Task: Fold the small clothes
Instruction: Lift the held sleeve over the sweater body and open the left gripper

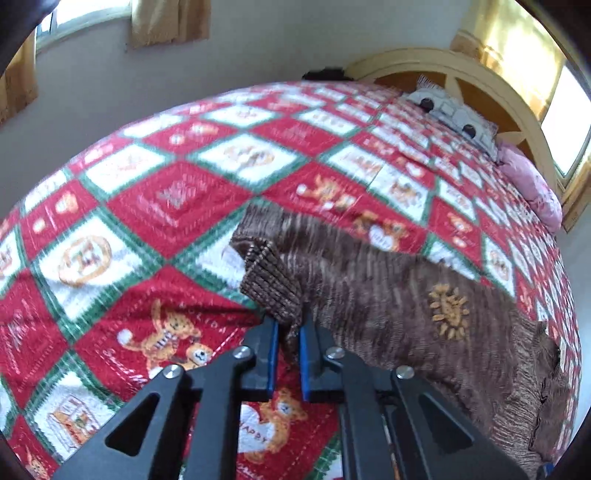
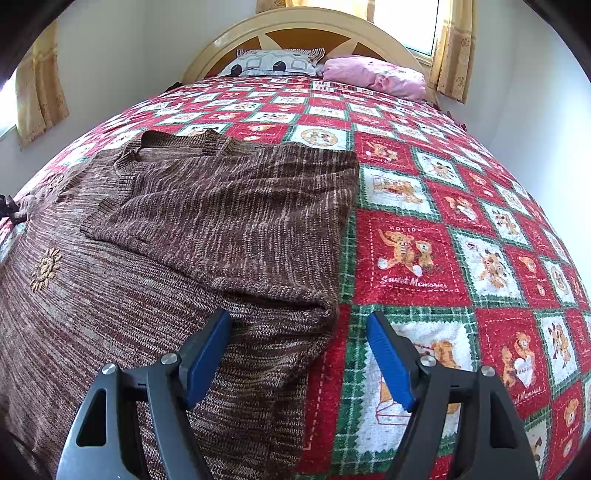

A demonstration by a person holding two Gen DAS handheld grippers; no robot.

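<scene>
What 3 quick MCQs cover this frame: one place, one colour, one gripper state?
1. Where does the brown sweater lie?
A. On the patchwork bedspread
B. On the floor
C. Over the headboard

2. What colour is the pillow at the right of the headboard?
A. Green
B. Pink
C. Black

3. How does the left gripper stand?
A. Wide open above the bed
B. Out of view
C. Shut on the sweater's ribbed cuff

Answers: 1 A, the knit spreads over the red, white and green squares. 2 B, it is plainly pink beside the grey patterned one. 3 C, the blue pads pinch the cuff's edge, while the right gripper stands open.
</scene>
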